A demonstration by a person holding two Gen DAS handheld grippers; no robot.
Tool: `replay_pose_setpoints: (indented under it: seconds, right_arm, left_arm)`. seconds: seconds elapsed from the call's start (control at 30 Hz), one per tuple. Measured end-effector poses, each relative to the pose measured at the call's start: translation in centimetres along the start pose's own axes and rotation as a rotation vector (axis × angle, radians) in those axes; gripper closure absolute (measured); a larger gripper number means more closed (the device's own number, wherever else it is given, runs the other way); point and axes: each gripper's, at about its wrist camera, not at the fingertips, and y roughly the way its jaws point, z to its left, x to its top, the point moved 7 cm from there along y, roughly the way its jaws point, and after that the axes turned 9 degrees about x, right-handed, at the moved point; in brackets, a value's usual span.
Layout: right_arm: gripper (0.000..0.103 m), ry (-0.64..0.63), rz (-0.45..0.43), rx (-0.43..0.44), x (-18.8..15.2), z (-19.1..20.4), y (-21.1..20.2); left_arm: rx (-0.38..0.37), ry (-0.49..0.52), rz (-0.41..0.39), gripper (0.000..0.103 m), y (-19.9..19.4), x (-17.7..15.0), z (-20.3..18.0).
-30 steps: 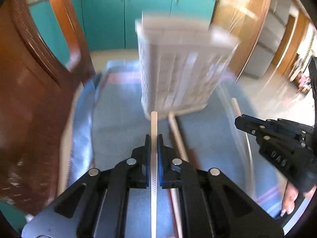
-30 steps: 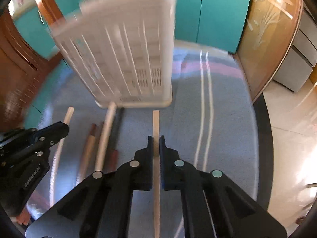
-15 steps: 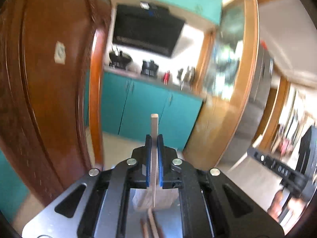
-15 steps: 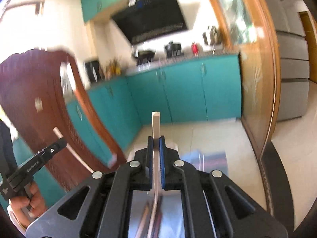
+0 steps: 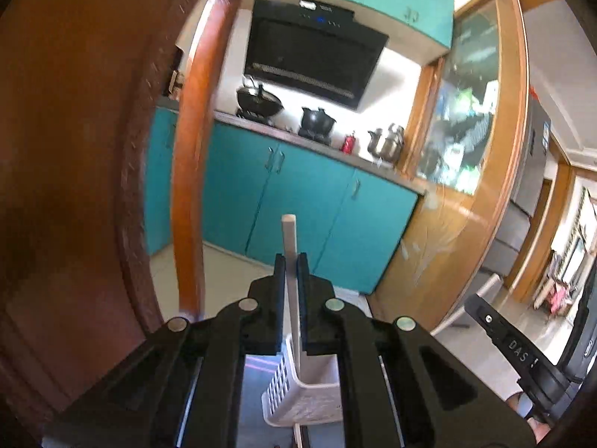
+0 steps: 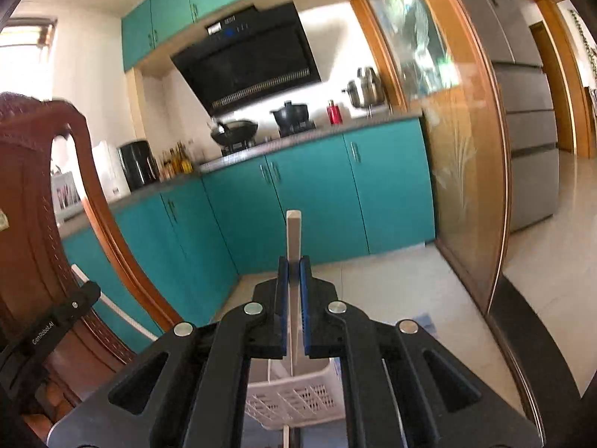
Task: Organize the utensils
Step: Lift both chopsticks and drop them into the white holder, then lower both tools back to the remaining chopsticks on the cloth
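The left gripper (image 5: 291,261) and right gripper (image 6: 293,263) are each clamping a pale wooden chopstick (image 5: 289,240) (image 6: 293,235) upright, probably for dropping into the white perforated plastic basket (image 6: 298,397) at bottom centre

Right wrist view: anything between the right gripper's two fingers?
Yes: a pale chopstick is clamped in the right gripper, its tip sticking out past the fingers. The white basket sits below.

Teal cabinets (image 6: 317,194), white slotted basket (image 5: 298,392), pale chopstick (image 6: 293,235), black tongs (image 6: 293,272)
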Motion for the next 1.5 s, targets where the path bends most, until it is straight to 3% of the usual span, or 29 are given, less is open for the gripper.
replay_pose_setpoints:
  seconds: [0.17, 0.23, 0.27, 0.3, 0.47, 0.57, 0.63, 0.7, 0.77, 0.87, 0.93, 1.1, 1.17, 1.23, 1.3, 1.5]
  right_arm:
    - [0.095, -0.051, 0.037, -0.030, -1.4, -0.2, 0.1]
    - [0.077, -0.058, 0.033, -0.043, -1.5, -0.5, -0.5]
    - [0.062, -0.061, 0.020, -0.041, -1.4, -0.5, -1.0]
    - [0.054, -0.067, -0.010, -0.041, -1.1, -0.6, -2.2]
    - [0.051, -0.093, -0.083, -0.054, -0.9, -1.5, -6.7]
    - [0.051, -0.083, -0.072, -0.031, -2.5, -1.7, -7.8]
    - [0.051, -0.104, 0.010, -0.023, -4.5, -1.4, -6.9]
    - [0.051, -0.128, 0.222, -0.007, -8.5, -0.9, -3.9]
    - [0.052, -0.098, 0.496, 0.046, -14.4, -0.7, 0.0]
    - [0.053, -0.106, 0.775, 0.007, -21.6, -1.2, 3.2]
    - [0.054, -0.103, 0.872, -0.018, -24.3, -1.5, 3.9]
    - [0.053, -0.140, 0.910, 0.018, -26.0, 0.1, 3.8]
    - [0.055, -0.195, 0.904, -0.007, -26.4, 0.5, 3.7]
    - [0.065, -0.205, 0.896, -0.014, -26.5, 0.7, 3.7]
    - [0.082, -0.188, 0.896, -0.013, -26.4, 0.5, 3.8]
    - [0.085, -0.088, 0.880, -0.041, -25.3, -1.1, 3.7]
  left_arm:
    - [0.015, 0.030, 0.048, 0.095, 0.9, -2.0, 0.0]
    - [0.015, 0.033, 0.045, 0.093, 1.1, -2.4, -0.2]
    - [0.013, 0.041, 0.035, 0.086, 0.6, -2.4, -0.2]
    - [0.012, 0.049, 0.022, 0.079, -0.1, -2.4, 0.0]
    - [0.032, 0.077, -0.039, 0.070, -3.3, -2.5, 1.3]
    - [0.044, 0.080, -0.011, 0.070, -3.9, -3.4, 1.9]
    - [0.053, 0.105, 0.041, 0.070, -3.8, -4.9, 2.1]
    - [0.069, 0.135, 0.080, 0.070, -3.5, -6.4, 2.2]
    - [0.082, 0.166, 0.120, 0.070, -3.1, -7.7, 2.2]
    - [0.096, 0.203, 0.180, 0.069, -2.3, -9.4, 2.1]
    - [0.101, 0.220, 0.213, 0.067, -1.7, -10.2, 2.0]
    - [0.118, 0.228, 0.317, 0.063, -0.2, -11.9, 2.6]
    - [0.112, 0.208, 0.360, 0.063, 0.1, -12.5, 2.8]
    - [0.107, 0.190, 0.402, 0.063, 0.6, -13.1, 3.2]
    - [0.109, 0.190, 0.431, 0.062, 0.9, -13.8, 3.3]
    - [0.097, 0.253, 0.507, 0.061, 1.7, -16.1, 2.5]
